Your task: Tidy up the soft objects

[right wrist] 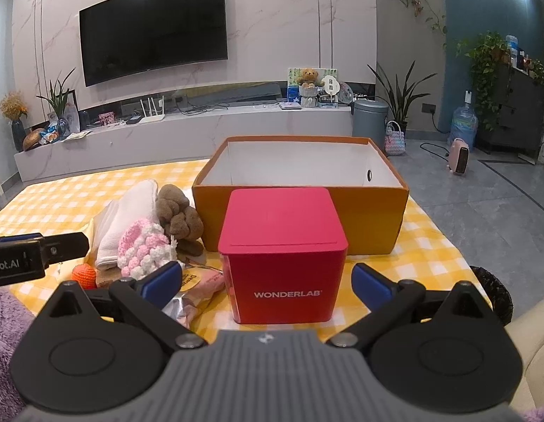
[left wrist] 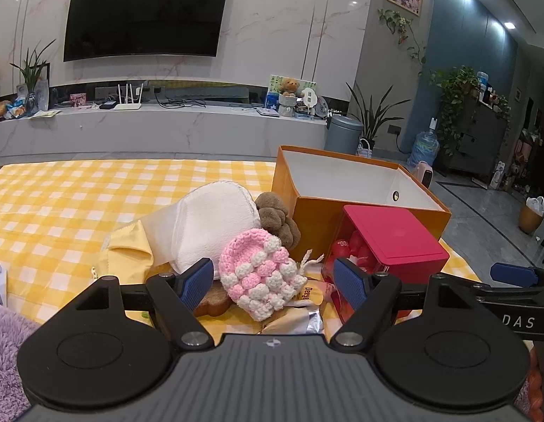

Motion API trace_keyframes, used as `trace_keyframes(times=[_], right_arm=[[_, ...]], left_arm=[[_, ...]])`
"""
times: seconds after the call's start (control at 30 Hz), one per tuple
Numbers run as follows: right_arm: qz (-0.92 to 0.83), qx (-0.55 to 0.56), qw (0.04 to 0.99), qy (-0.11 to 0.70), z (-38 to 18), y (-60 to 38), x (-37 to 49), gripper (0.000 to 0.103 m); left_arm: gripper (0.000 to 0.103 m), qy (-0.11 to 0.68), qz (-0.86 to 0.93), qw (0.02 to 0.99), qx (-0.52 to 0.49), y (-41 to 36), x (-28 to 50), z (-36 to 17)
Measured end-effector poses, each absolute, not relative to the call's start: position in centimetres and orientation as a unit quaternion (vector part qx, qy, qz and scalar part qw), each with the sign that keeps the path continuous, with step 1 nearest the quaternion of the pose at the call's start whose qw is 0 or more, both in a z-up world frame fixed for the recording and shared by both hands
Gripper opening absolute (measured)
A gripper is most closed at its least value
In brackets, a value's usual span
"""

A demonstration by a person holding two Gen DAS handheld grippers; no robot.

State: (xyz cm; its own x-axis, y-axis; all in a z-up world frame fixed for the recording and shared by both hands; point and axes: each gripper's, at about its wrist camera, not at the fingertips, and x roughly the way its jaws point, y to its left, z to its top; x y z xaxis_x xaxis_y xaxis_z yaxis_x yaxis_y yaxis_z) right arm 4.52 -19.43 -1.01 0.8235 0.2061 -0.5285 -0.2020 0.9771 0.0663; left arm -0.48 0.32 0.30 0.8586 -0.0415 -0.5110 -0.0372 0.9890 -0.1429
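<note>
A pile of soft things lies on the yellow checked cloth [left wrist: 61, 204]: a pink and white crochet pouch [left wrist: 261, 274], a folded white towel [left wrist: 208, 225], a brown plush toy [left wrist: 277, 219] and a yellow cloth [left wrist: 126, 253]. My left gripper [left wrist: 273, 281] is open, its fingers on either side of the pouch, not touching it. An open orange box [right wrist: 370, 221] with a white inside stands behind. A red WONDERLAB box [right wrist: 282, 256] sits in front of it. My right gripper [right wrist: 266, 283] is open around the red box, apart from it.
Snack packets [right wrist: 198, 281], a toast-shaped piece [left wrist: 213, 304] and a small orange crochet item [right wrist: 83, 276] lie near the pile. A purple fluffy fabric [left wrist: 4, 351] is at the near left. The table's right edge drops to a grey floor [right wrist: 482, 204].
</note>
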Motion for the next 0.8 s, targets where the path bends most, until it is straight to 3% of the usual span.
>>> trace_keyframes(times=[0.8], right_arm=[[0.109,0.012,0.948,0.3,-1.85,-19.33,5.0,0.1]], left_arm=[[0.091,0.278,-0.001,0.957,-0.078,0.55,-0.62,0.0]])
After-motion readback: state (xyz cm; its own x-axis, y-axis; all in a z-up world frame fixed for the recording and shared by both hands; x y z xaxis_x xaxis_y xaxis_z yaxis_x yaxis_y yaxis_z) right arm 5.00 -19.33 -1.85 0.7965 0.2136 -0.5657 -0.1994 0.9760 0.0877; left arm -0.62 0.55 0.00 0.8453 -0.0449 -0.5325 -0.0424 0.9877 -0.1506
